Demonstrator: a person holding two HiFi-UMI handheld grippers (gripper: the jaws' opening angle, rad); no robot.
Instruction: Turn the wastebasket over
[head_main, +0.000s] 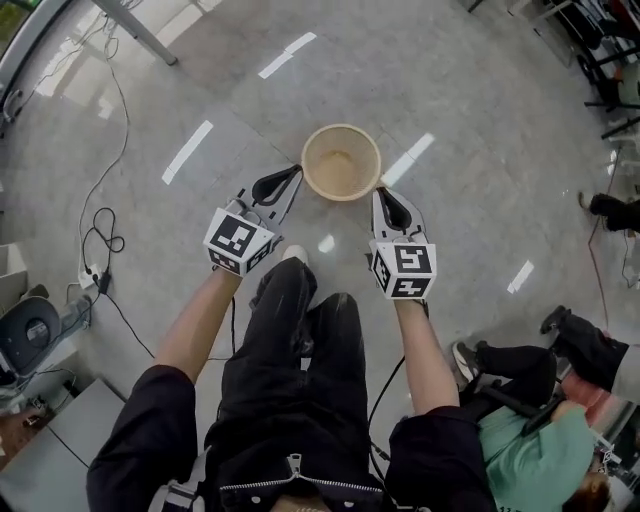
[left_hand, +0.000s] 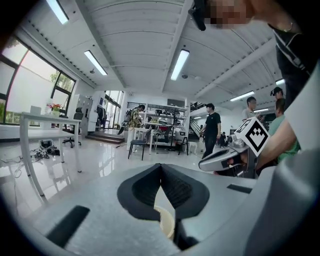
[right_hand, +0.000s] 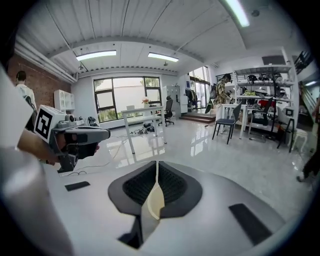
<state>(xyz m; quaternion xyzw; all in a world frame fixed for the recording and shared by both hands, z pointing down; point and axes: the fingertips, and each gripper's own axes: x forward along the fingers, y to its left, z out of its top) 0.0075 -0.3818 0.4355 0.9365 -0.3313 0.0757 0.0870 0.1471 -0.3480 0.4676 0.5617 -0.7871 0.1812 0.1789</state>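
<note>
A glossy pale grey floor (head_main: 470, 170) carries bright, bar-shaped reflections. Black cables (head_main: 100, 230) trail across it at the left of the head view. Overhead is a white ribbed ceiling (left_hand: 135, 35) with long strip lights (left_hand: 179, 64). Tall windows (right_hand: 127, 97) fill the far wall and let in daylight, and a stretch of red brick wall (right_hand: 22, 65) runs beside them. A white table (right_hand: 142, 114) stands before the windows. Elsewhere are a dark chair (left_hand: 141, 144) and metal shelving (right_hand: 262, 105).

Beige round wastebasket (head_main: 341, 170) upright, mouth open upward.
</note>
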